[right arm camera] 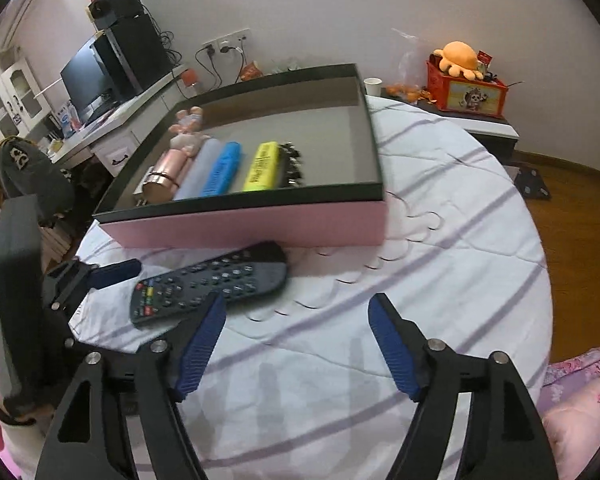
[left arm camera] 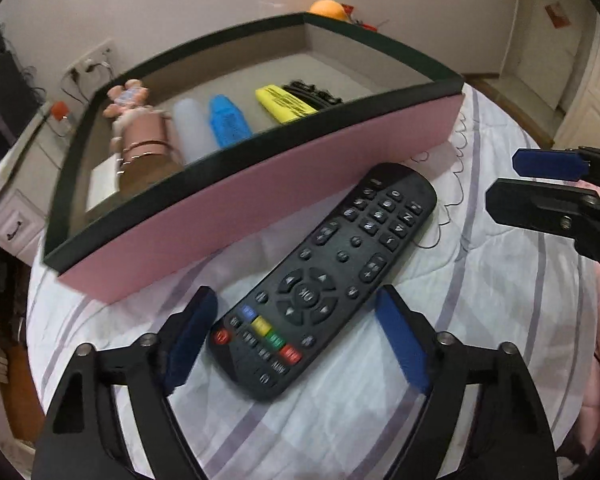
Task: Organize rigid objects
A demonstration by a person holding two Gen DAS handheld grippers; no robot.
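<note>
Looking along the left gripper (left arm camera: pixel 296 332), left wrist view: fingers spread wide, straddling the near end of a black remote control (left arm camera: pixel 324 280) without visible contact. Remote lies flat on the striped white quilt (left arm camera: pixel 480 320) of a bed, its far end angled toward the right finger side. Just beyond it stands a pink-sided box with dark rim (left arm camera: pixel 260 196), holding in a row a rose-gold cylinder with a pink figure on top (left arm camera: pixel 144 136), a white tube (left arm camera: pixel 192 128), a blue case (left arm camera: pixel 228 120), a yellow highlighter (left arm camera: pixel 284 104) and a black chain-like item (left arm camera: pixel 312 94). Right gripper (left arm camera: pixel 504 180) enters at the right edge, fingers apart, holding nothing.

Right wrist view: right gripper (right arm camera: pixel 296 320) fingers wide apart over bare quilt (right arm camera: pixel 440 264), nothing between them. Remote (right arm camera: pixel 212 280) sits just ahead of the left-side finger. Left gripper (right arm camera: pixel 112 272) sits at the remote's near-left end; only one pad shows. Box (right arm camera: pixel 244 220) lies beyond the remote.
</note>
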